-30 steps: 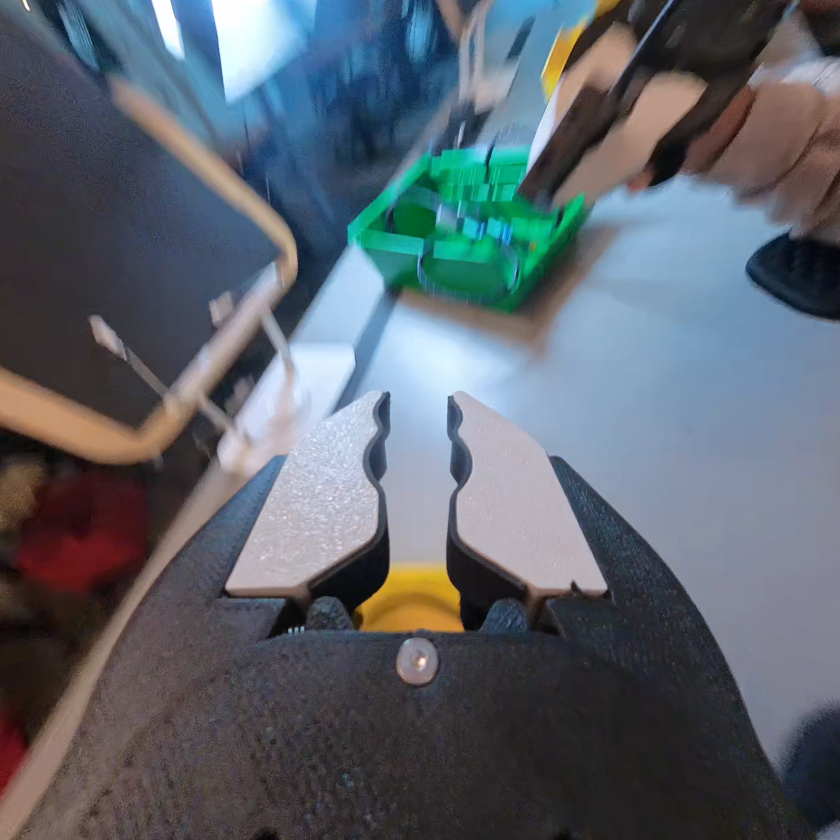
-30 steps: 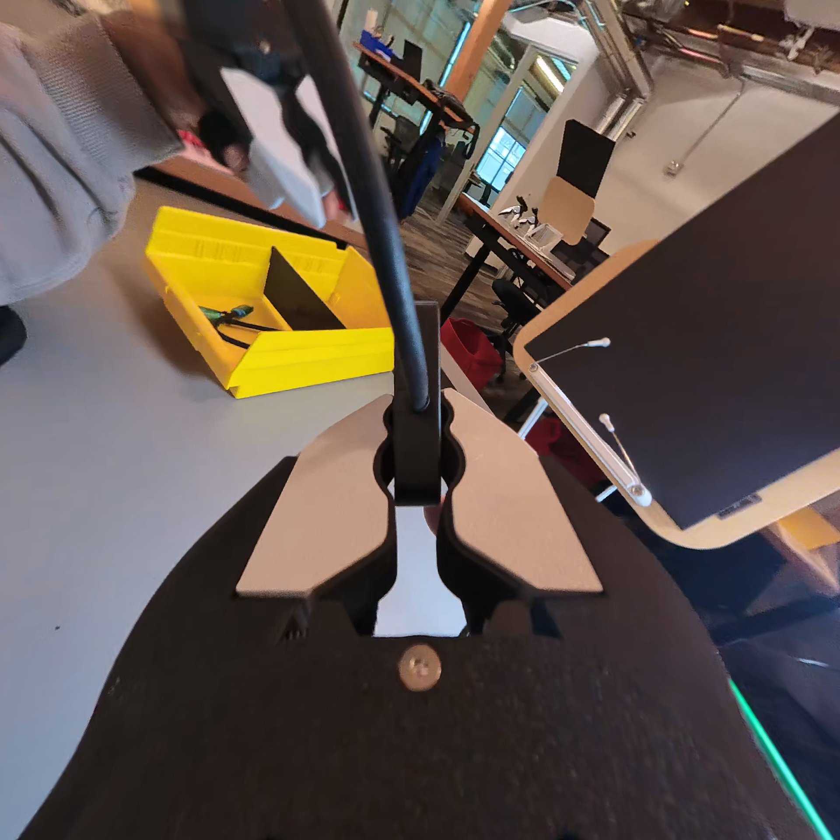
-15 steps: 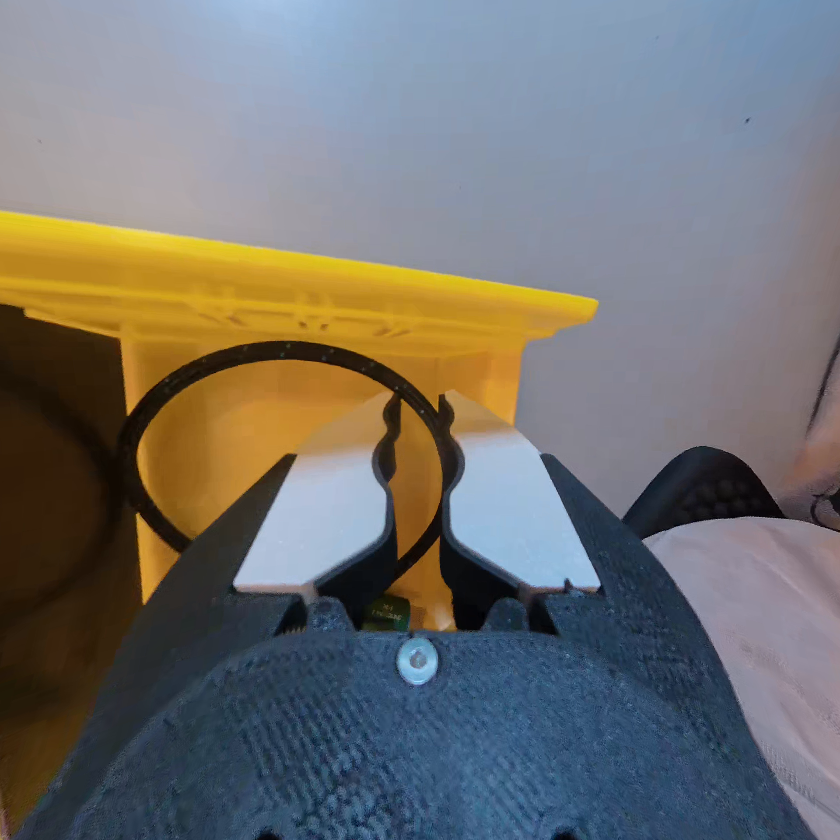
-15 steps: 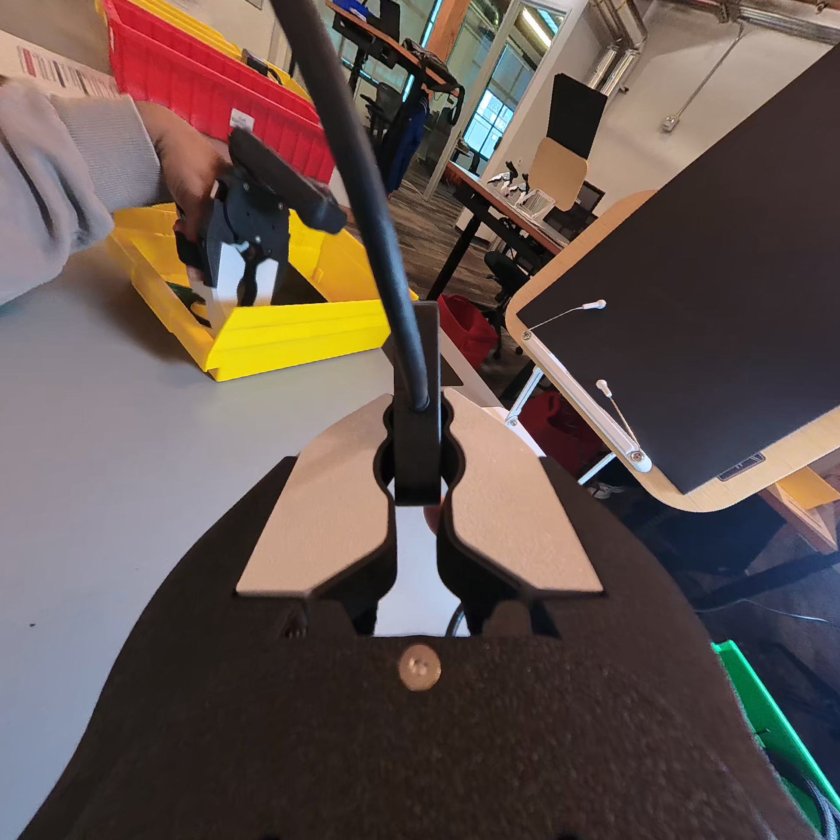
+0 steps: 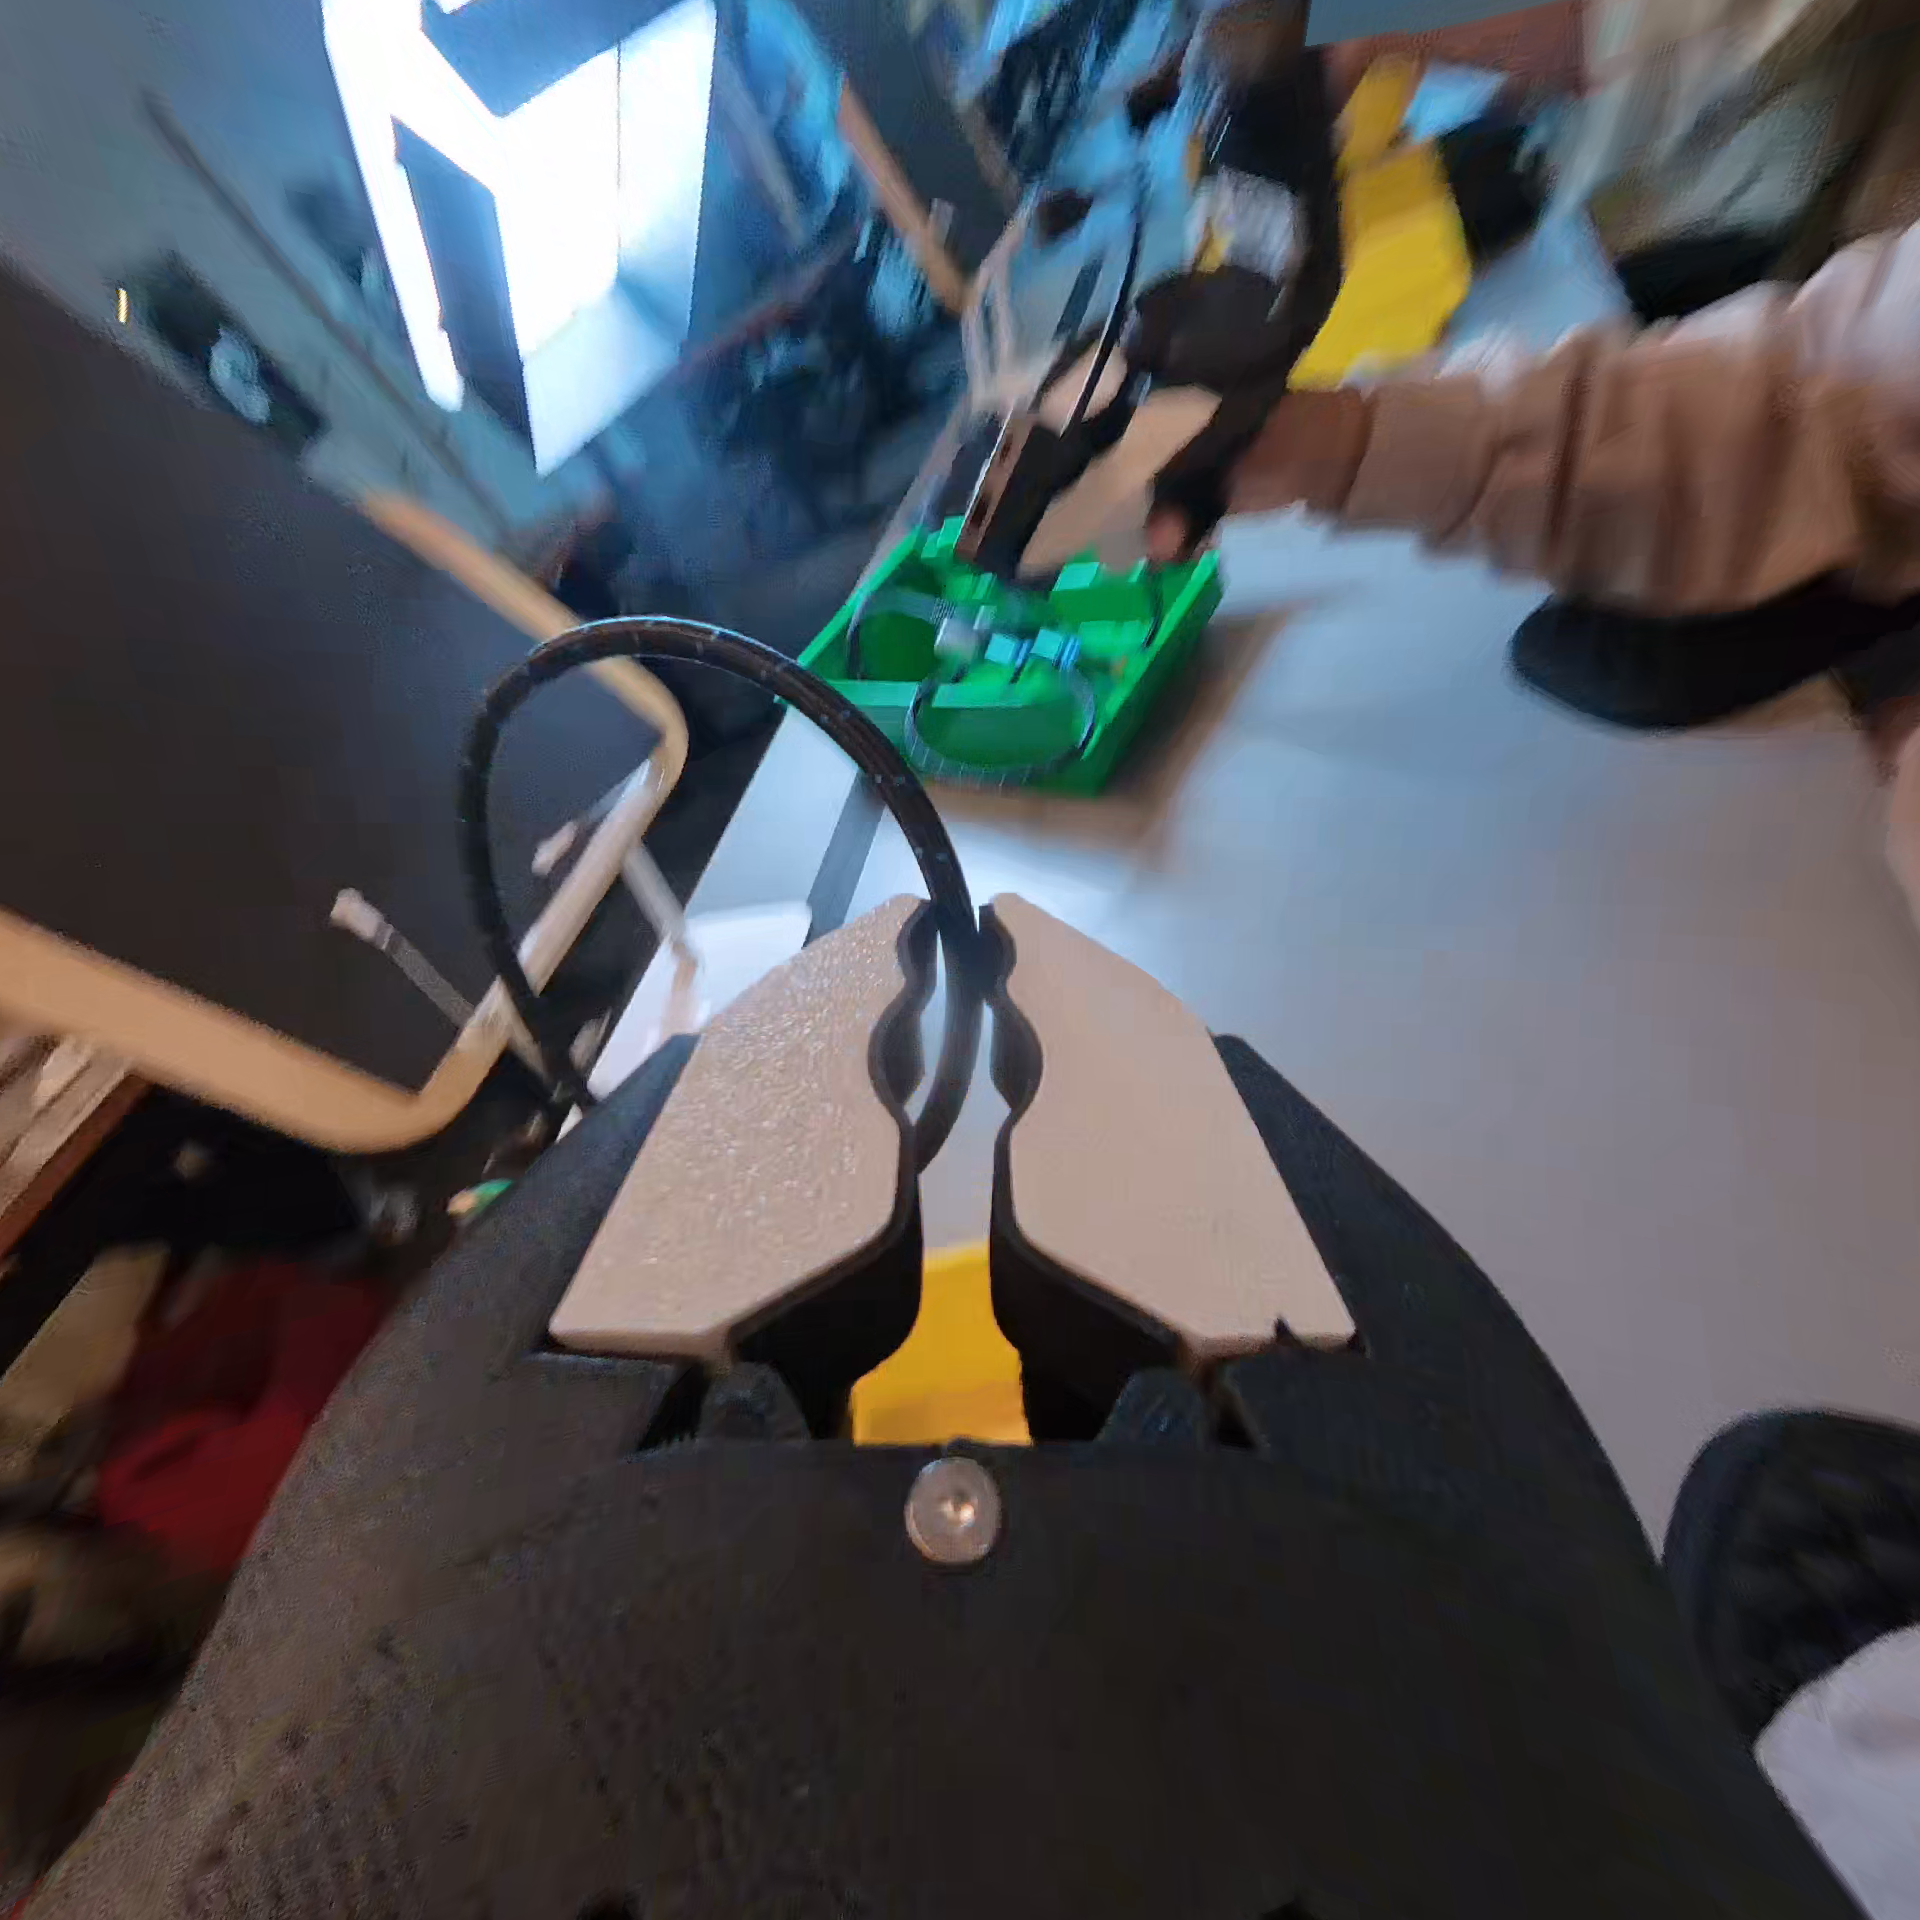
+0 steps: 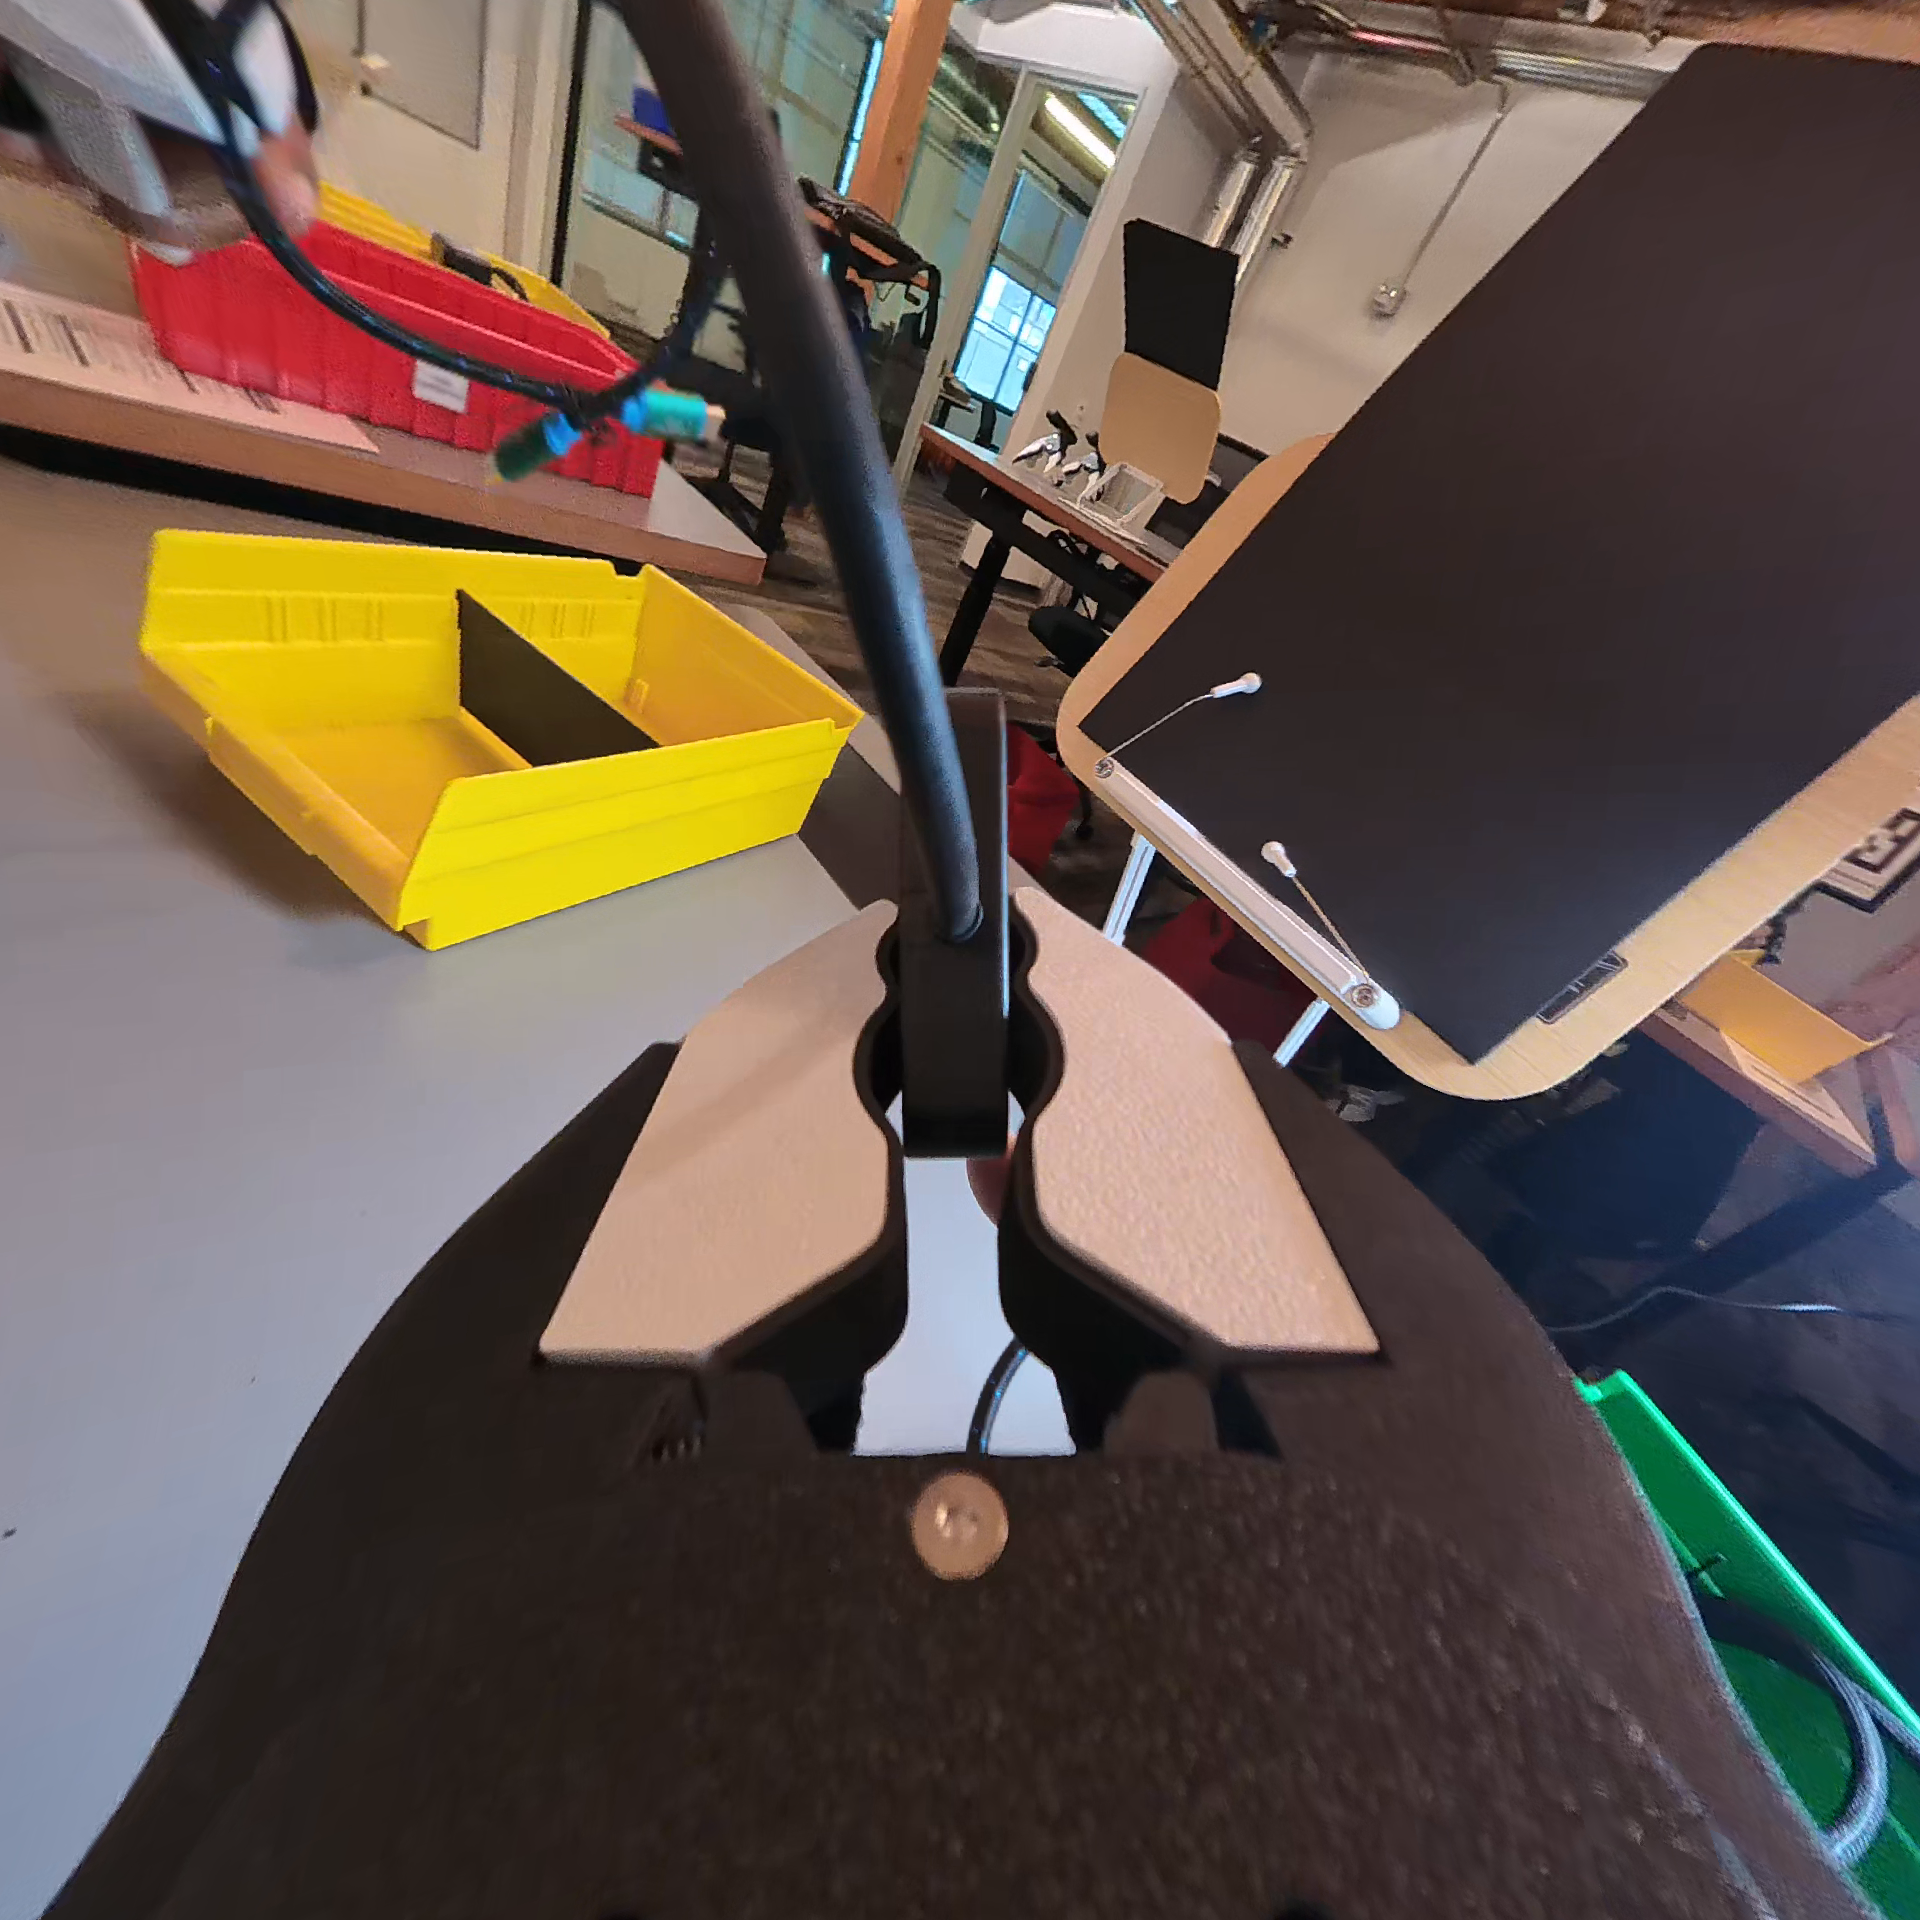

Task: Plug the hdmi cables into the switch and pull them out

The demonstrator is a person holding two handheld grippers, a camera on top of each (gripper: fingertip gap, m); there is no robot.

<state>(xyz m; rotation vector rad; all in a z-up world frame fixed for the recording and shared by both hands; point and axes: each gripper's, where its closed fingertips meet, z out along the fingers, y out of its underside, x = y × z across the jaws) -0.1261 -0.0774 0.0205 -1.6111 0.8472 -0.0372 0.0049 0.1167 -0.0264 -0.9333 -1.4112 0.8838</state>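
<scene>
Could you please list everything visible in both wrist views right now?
Thick cable: one, black, its plug clamped in the right tool.
Thin cable: one, black, looped, pinched in the left tool.
Yellow bin: one, with a black divider, on the grey table.
Red bin: one, on the far bench.
Green tray: one, at the table edge.
Black panel: one, tan-edged, beside the table.
Left tool: grey pads, black body, shut.
Right tool: same colours, shut.
Sleeve: beige, behind the right tool.
</scene>
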